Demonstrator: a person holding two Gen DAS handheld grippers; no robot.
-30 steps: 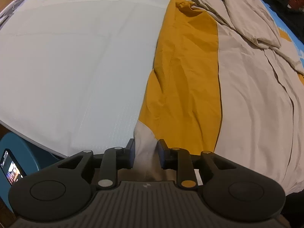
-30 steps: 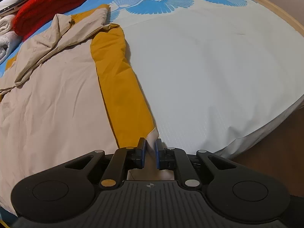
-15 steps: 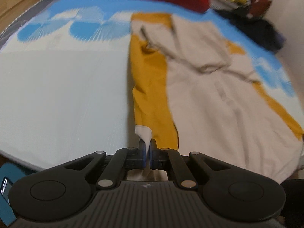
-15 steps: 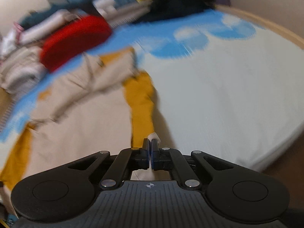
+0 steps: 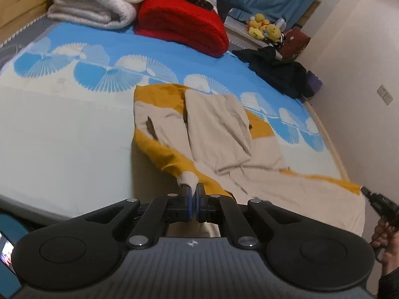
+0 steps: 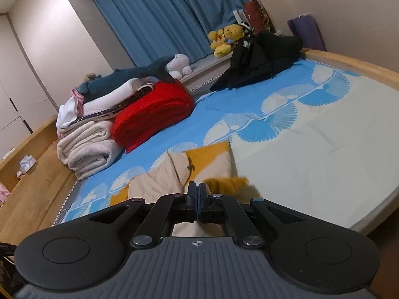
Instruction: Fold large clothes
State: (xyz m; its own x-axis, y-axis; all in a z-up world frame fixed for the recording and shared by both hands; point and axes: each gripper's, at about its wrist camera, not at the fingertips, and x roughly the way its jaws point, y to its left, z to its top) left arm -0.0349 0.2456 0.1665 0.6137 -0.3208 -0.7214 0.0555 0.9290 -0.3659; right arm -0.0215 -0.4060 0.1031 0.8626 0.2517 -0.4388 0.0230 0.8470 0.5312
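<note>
Both your grippers have lifted the garment (image 5: 224, 134)'s hem off the near edge of the bed (image 5: 62, 129) since a second ago. Carry both corners level toward the collar end, keeping the hem taut. Your left gripper (image 5: 193, 191) and right gripper (image 6: 198, 194) are clamped tight on beige corner fabric, jaws nearly together.

Black ribbed gripper body (image 5: 192, 200), silver screws, seemingly blue-padded fingers (image 5: 187, 194).

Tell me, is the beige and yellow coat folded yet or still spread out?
Not folded. The coat lies spread lengthwise on the bed, only its near hem lifted.
</note>
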